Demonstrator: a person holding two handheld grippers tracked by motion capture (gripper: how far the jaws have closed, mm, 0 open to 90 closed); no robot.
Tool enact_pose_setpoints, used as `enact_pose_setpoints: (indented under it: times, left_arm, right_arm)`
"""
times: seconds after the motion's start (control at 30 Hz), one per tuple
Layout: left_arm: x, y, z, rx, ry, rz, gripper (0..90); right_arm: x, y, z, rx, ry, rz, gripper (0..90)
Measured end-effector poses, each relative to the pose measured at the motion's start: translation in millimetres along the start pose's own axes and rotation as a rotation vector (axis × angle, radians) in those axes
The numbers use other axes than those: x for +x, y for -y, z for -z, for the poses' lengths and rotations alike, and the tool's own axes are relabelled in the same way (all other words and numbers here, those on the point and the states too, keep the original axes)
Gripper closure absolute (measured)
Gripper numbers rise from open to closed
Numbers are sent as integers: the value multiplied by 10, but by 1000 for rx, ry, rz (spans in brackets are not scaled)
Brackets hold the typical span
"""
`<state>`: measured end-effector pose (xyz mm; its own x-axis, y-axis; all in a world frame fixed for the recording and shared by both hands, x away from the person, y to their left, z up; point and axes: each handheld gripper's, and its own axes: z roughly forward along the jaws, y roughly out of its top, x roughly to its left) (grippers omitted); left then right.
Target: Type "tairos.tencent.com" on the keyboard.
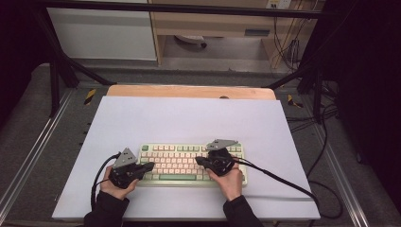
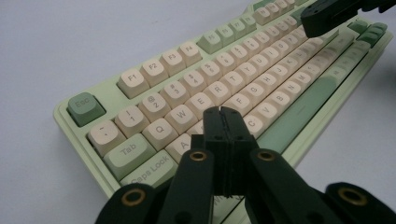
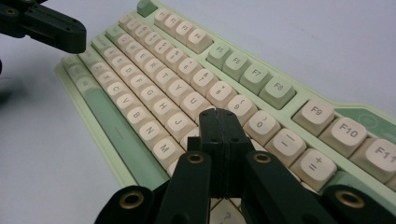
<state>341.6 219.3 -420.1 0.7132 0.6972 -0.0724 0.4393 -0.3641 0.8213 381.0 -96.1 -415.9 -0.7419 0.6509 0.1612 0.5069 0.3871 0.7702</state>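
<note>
A pale green keyboard [image 1: 176, 160] with cream and green keycaps lies on the white sheet, near the person's edge. My left gripper [image 1: 147, 166] hovers over its left end, jaws shut with nothing between them. In the left gripper view the closed tips [image 2: 222, 113] sit just above the home-row letter keys of the keyboard [image 2: 154, 105]. My right gripper [image 1: 199, 161] is over the right half, jaws also shut and empty. Its closed tips [image 3: 219, 115] hang above the keys beside J and the digit row of the keyboard [image 3: 154, 79]. Whether either tip touches a key I cannot tell.
A white sheet [image 1: 189, 118] covers a wooden tabletop [image 1: 189, 91]. Black cables [image 1: 283, 182] trail from both grippers across the sheet. Dark frame bars and a grey floor surround the table. The other gripper shows far off as a black jaw [image 2: 327, 16] and as a black jaw [image 3: 51, 28].
</note>
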Motion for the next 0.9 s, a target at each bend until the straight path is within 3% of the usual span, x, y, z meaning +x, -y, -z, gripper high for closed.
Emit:
enact_pose_setpoints:
  times: [0.53, 0.9]
  left_arm:
    - [-1, -1, -11, 5, -2, -3, 898]
    - [15, 7, 1, 2, -5, 0, 899]
  right_arm:
    - [-36, 26, -222, 31, 44, -4, 900]
    - [10, -20, -79, 5, 10, -3, 900]
